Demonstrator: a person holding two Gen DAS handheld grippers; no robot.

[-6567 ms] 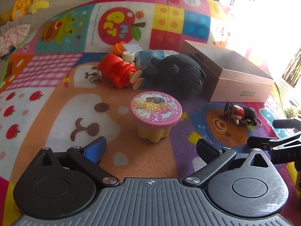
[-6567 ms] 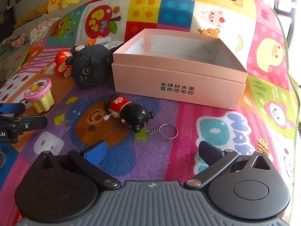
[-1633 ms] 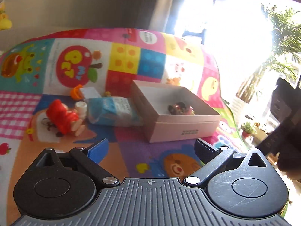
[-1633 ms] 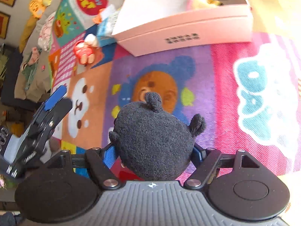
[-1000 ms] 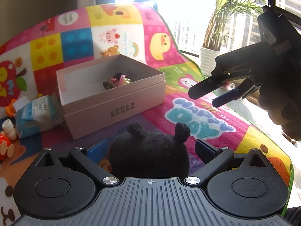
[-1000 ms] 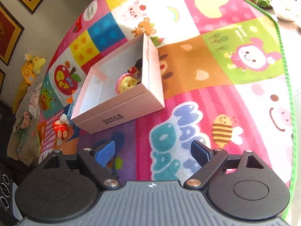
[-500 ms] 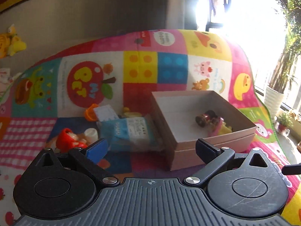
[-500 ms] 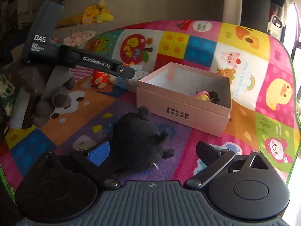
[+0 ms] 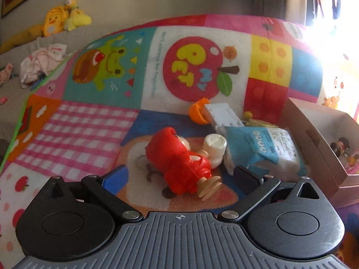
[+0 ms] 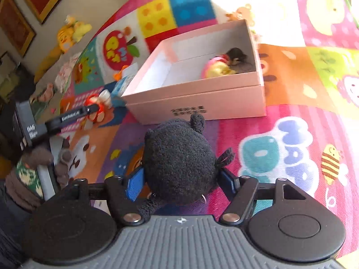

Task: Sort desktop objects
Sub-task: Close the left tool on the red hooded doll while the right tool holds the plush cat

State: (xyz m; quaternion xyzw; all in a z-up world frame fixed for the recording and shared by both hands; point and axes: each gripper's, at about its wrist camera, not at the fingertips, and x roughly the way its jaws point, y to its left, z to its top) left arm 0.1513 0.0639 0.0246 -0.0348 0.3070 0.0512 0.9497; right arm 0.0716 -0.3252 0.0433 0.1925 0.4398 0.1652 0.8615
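Closing in now, the right tongs [image 10: 179, 182] have just been narrowing their jaws around the black plush toy [image 10: 179, 163], which half a second back lay loose on the mat in front of them. Both blue pads [image 10: 134, 185] press into its flanks, so it is pinched across the body, ears pointing away towards the pink box [image 10: 197, 96].

Over on the other side, the left tongs [image 9: 180, 174] have swung away from the box and onto the red figurine [image 9: 179, 163]. Their jaws stand spread, the figurine lying on its side between them with clear air either side, nothing gripped yet.

How will these handle? The plush looks light and squashy; it should give under the pads, so a hold across the fat middle, as now, seems safest, and an ear would likely slip. The figurine looks like hard, glossy plastic, probably slick. Its rounded red body is the likely place to clamp, not the thin tan feet [image 9: 209, 187].

Just beyond it sit a white bottle cap [image 9: 215, 144] and a blue wipes pack [image 9: 260, 148], both close enough to get nudged. An orange piece [image 9: 197, 111] lies further off. Inside the box, a small dark doll [image 10: 235, 56] and a pink-and-yellow toy [image 10: 215, 68] are already sorted. All of it rests on the colourful play mat [image 10: 291, 112].
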